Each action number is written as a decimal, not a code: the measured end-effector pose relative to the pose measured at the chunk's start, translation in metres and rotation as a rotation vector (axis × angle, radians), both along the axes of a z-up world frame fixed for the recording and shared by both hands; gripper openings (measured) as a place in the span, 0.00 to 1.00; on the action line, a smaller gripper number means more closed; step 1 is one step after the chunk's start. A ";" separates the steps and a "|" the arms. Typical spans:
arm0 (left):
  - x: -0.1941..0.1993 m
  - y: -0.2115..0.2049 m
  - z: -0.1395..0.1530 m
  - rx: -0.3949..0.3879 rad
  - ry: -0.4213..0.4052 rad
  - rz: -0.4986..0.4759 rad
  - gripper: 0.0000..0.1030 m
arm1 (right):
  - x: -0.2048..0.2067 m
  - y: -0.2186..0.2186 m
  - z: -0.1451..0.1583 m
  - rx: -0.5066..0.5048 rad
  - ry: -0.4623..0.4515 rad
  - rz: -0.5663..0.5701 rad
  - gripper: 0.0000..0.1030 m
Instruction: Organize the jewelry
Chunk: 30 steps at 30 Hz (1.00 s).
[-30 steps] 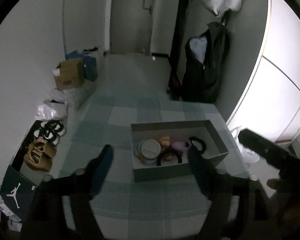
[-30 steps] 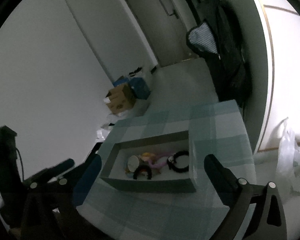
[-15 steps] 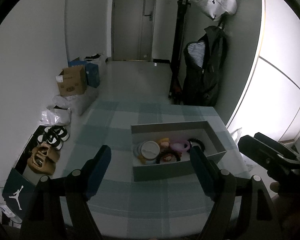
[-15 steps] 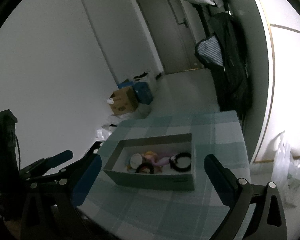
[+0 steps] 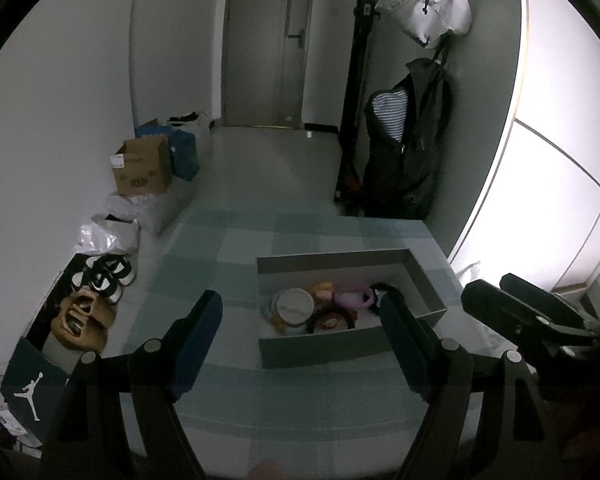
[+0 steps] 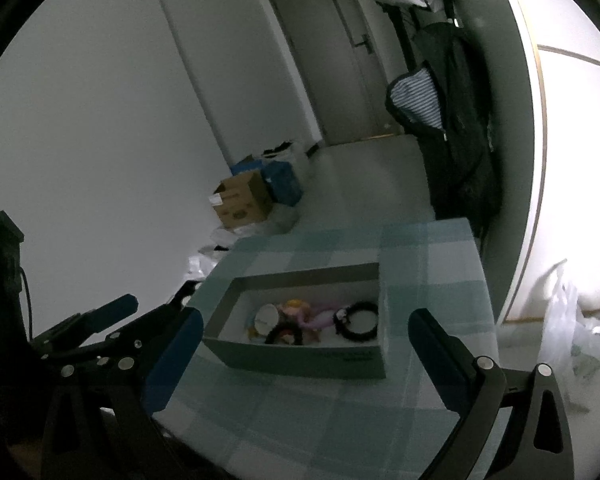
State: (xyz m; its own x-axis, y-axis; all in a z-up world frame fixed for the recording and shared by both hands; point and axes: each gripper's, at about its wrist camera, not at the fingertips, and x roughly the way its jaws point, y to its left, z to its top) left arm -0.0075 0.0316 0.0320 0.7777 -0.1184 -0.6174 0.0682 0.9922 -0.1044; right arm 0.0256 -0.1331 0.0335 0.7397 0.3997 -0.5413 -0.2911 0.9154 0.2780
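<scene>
Both the left gripper [image 5: 302, 316] and right gripper [image 6: 304, 336] hang spread, empty, before the grey open cardboard box [image 6: 300, 362]; next, probably, reaching for a trinket inside.

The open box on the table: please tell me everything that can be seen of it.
The box is a shallow, lidless rectangular tray, apparently of grey cardboard, with a pale inside. It lies flat on the checked tablecloth, toward the table's right side in the left wrist view. Inside, bunched near one long wall, lie a round white case, a black ring, a lilac piece and other small items too dim to name. Neither gripper touches it: the left gripper and right gripper are both open and apart from it.
</scene>
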 end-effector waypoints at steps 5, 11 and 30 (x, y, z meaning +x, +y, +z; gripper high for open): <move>0.000 -0.001 0.000 0.004 -0.001 0.006 0.75 | 0.002 -0.002 -0.001 0.011 0.007 -0.011 1.00; 0.000 -0.002 0.000 0.002 -0.002 -0.002 0.75 | 0.003 -0.003 -0.001 0.002 0.013 -0.012 1.00; -0.002 -0.001 -0.002 -0.009 -0.003 0.002 0.75 | 0.001 -0.010 -0.005 0.008 0.028 -0.060 1.00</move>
State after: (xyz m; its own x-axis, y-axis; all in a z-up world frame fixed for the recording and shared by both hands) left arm -0.0095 0.0311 0.0299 0.7796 -0.1227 -0.6141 0.0668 0.9913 -0.1132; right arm 0.0263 -0.1426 0.0284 0.7475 0.3589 -0.5590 -0.2275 0.9289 0.2922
